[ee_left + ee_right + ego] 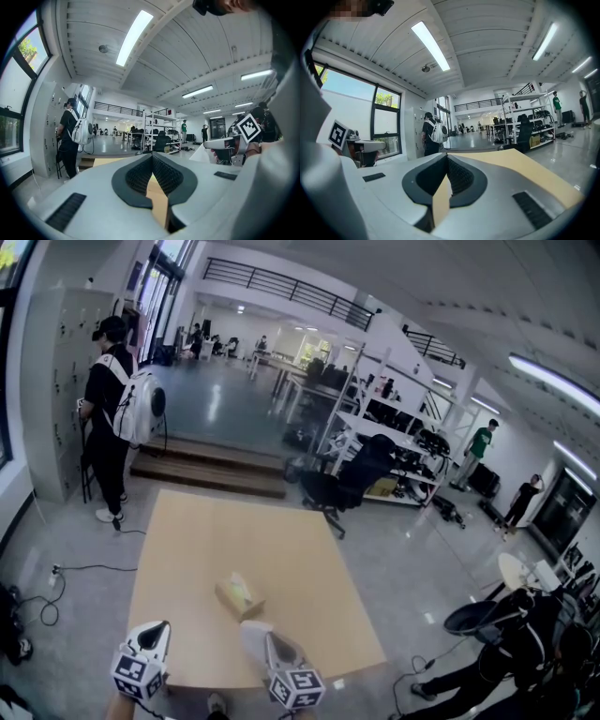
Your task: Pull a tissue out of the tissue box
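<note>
A small yellowish tissue box (238,595) sits near the middle of the tan table (216,531). A white tissue (251,634) shows on the near part of the table, just ahead and left of my right gripper (273,643). Whether it touches the jaws I cannot tell. From the left gripper view it is a white peak (206,152) under the right gripper's nose (209,142). The right gripper (446,157) has its pads together with nothing visible between them. My left gripper (164,625) hovers over the table's near left edge, and its jaws (152,155) are also shut and empty.
A person with a white backpack (117,409) stands at grey lockers beyond the far left corner. A black office chair (347,484) and shelving stand past the far right corner. Cables (47,587) lie on the floor to the left. Dark equipment (506,624) stands to the right.
</note>
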